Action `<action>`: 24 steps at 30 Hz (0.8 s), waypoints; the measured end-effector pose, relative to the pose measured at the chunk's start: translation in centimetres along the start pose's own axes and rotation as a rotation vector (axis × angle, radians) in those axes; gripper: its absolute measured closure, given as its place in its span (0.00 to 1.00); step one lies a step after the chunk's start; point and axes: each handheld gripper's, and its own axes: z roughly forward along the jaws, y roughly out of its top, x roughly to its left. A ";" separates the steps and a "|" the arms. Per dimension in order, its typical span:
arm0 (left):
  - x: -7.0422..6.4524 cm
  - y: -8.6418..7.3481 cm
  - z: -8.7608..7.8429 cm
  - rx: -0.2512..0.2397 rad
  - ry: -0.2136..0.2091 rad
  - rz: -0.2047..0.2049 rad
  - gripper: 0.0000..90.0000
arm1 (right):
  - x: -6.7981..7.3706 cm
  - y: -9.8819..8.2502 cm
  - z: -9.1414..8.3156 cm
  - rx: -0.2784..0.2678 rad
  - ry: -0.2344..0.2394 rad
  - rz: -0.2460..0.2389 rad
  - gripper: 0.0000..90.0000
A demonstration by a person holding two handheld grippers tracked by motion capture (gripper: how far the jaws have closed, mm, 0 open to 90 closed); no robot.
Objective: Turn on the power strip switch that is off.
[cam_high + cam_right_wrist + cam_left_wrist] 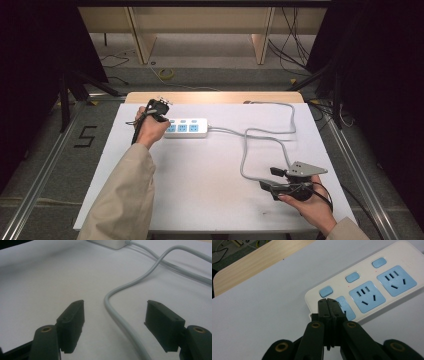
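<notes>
The power strip (185, 128) lies flat on the white table (200, 200), near the far edge. Its long side runs left to right across the table. The end with the cable (260, 145) points to the right. The strip is white, with three light blue sockets in a row and three small blue buttons beside them, one for each socket. The grey cable leaves the right end, loops round, and comes back toward the person.

The left gripper (329, 302) has its jaws pressed tight together with nothing between them. Its tip is over the left end of the strip, at the first socket.

The right gripper (115, 325) has its jaws wide apart. The grey cable runs between them, and they do not touch it.
</notes>
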 end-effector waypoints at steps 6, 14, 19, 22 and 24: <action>0.2 0.3 0.5 -0.001 0.000 -0.009 1.00 | 0.0 0.0 0.0 0.000 -0.001 0.003 0.36; 0.2 1.2 0.8 -0.006 0.002 0.005 1.00 | 0.0 -0.1 -0.1 0.000 -0.005 0.008 0.36; 0.0 1.7 1.2 -0.005 0.004 0.012 1.00 | 0.0 -0.1 -0.1 -0.002 -0.003 0.006 0.36; 0.0 1.9 1.5 -0.004 0.002 0.015 1.00 | 0.0 -0.1 -0.2 -0.003 -0.003 0.006 0.36; -0.1 2.1 1.6 -0.004 0.000 0.020 1.00 | 0.0 -0.1 -0.2 -0.004 -0.002 0.007 0.36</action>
